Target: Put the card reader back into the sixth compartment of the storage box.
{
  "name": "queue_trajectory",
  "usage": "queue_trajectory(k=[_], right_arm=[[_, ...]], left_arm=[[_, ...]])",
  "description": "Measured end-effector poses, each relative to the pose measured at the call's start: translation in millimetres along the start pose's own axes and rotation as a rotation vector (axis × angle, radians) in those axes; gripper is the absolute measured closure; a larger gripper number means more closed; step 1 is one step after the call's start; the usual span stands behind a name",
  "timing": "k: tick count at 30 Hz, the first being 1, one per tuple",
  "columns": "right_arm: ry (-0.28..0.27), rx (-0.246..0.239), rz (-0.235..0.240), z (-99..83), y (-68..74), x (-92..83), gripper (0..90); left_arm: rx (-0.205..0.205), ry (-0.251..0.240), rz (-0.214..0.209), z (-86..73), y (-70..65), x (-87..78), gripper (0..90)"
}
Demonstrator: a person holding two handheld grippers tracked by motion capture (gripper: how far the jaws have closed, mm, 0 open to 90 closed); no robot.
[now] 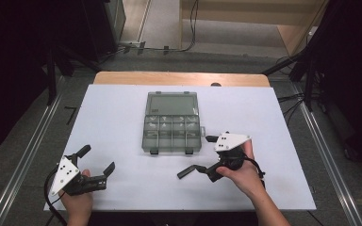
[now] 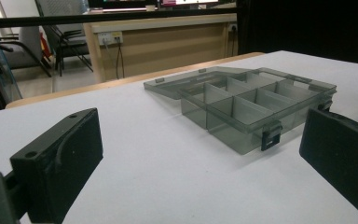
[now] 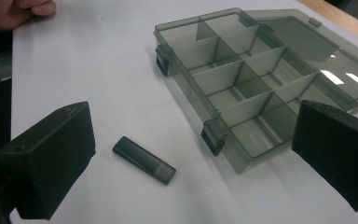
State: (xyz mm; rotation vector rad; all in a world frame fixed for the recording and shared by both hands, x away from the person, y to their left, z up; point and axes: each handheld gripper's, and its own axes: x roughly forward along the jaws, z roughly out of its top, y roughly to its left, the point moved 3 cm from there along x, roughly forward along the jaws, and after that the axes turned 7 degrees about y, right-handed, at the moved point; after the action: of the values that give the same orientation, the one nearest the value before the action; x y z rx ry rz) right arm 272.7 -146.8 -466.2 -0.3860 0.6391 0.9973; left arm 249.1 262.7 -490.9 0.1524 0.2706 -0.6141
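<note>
Both tools open, holding nothing.
Small dark stick [image 3: 144, 160] lies on the surface [image 3: 98, 60] between the right tool [image 3: 186, 158] jaws, just beside the open organizer box [image 3: 242, 79]; left tool [image 1: 96, 160] well apart.

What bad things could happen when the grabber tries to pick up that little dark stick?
The stick lies flat on the smooth table, so the right gripper, with its fingers wide open, might push it away instead of catching it. The stick also sits close to the open box, so a finger could bump the box or its latch.
</note>
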Motion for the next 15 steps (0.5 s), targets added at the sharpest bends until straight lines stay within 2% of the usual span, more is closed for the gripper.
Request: queue_trajectory(k=[11,13,15], right_arm=[[0.070,-0.063,0.069,3.8,7.8,14.2,0.0],[0.085,-0.089,0.077,4.3,9.6,16.8,11.9],[0.088,-0.091,0.083,4.5,10.2,17.7,12.6]], left_arm=[[0.002,-0.001,-0.001,0.1,0.2,0.1,0.0],[0.002,0.000,-0.001,0.2,0.4,0.2,0.0],[0.002,0.000,-0.001,0.2,0.4,0.2,0.0]])
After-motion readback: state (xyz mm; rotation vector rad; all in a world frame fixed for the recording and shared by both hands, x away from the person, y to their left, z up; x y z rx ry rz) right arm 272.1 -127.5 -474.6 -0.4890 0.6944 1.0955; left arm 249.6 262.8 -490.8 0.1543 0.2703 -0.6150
